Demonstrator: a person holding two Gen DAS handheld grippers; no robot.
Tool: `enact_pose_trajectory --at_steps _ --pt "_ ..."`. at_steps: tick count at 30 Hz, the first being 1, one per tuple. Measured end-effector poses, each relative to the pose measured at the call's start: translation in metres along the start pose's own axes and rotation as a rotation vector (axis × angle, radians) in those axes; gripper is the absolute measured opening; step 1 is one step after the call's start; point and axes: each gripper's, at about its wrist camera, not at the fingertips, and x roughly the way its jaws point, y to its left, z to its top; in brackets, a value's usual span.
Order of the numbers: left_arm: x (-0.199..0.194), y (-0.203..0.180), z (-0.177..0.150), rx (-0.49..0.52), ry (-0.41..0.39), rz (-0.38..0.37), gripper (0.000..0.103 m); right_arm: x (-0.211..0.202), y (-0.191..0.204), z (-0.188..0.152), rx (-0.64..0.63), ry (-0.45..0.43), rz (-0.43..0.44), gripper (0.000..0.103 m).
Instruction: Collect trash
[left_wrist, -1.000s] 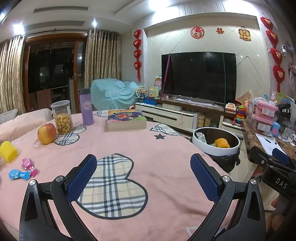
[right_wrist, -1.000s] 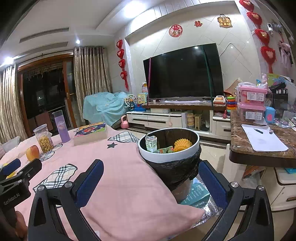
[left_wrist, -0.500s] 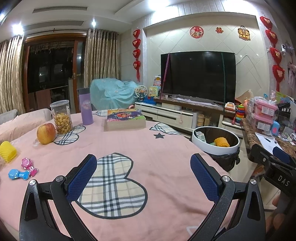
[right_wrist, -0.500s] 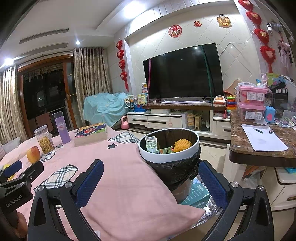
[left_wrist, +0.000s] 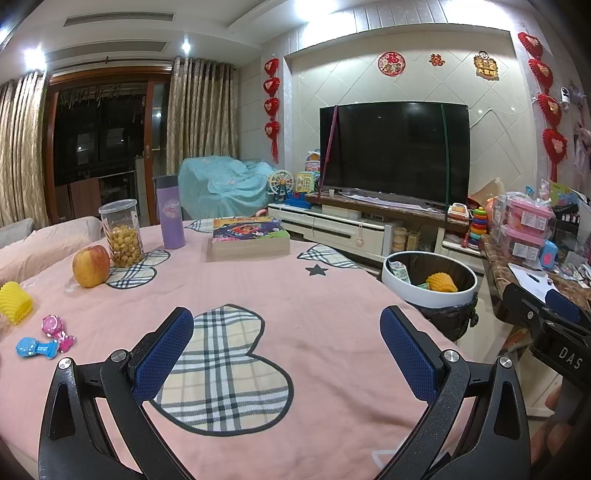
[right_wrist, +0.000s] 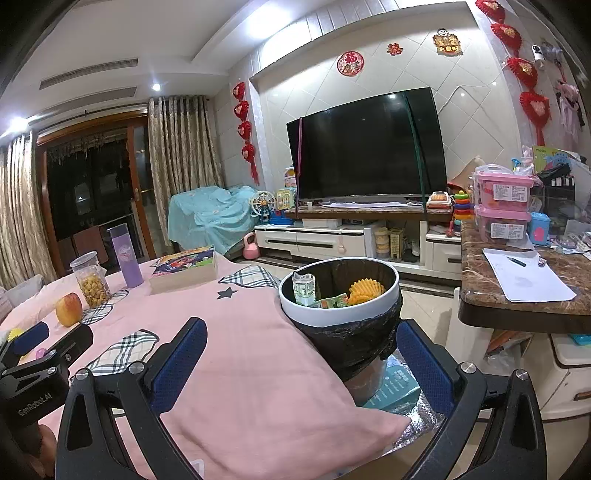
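A white-rimmed trash bin (right_wrist: 314, 314) lined with a black bag stands at the table's right edge. It holds a crumpled carton (right_wrist: 304, 288), a wrapper and a yellow foam fruit net (right_wrist: 365, 291). In the left wrist view the bin (left_wrist: 424, 295) sits to the right, past the table edge. Another yellow foam net (left_wrist: 14, 302) lies on the pink tablecloth at far left. My left gripper (left_wrist: 286, 328) hangs open and empty over the plaid heart patch. My right gripper (right_wrist: 301, 332) is open and empty just before the bin.
On the cloth stand an apple (left_wrist: 91, 266), a snack jar (left_wrist: 121, 238), a purple bottle (left_wrist: 170, 218), a book (left_wrist: 249, 240) and small pink (left_wrist: 55, 326) and blue (left_wrist: 35, 347) toys. A marble counter (right_wrist: 524, 306) with paper stands right of the bin.
Hardly anything. In the right wrist view the left gripper has edged slightly to the right. Both grippers stay open.
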Motion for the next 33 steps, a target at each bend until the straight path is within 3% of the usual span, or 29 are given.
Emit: enact_pose_trajectory --at_steps 33 --pt "0.011 0.003 -0.007 0.001 0.032 -0.018 0.103 0.01 -0.003 -0.003 0.023 0.046 0.022 0.103"
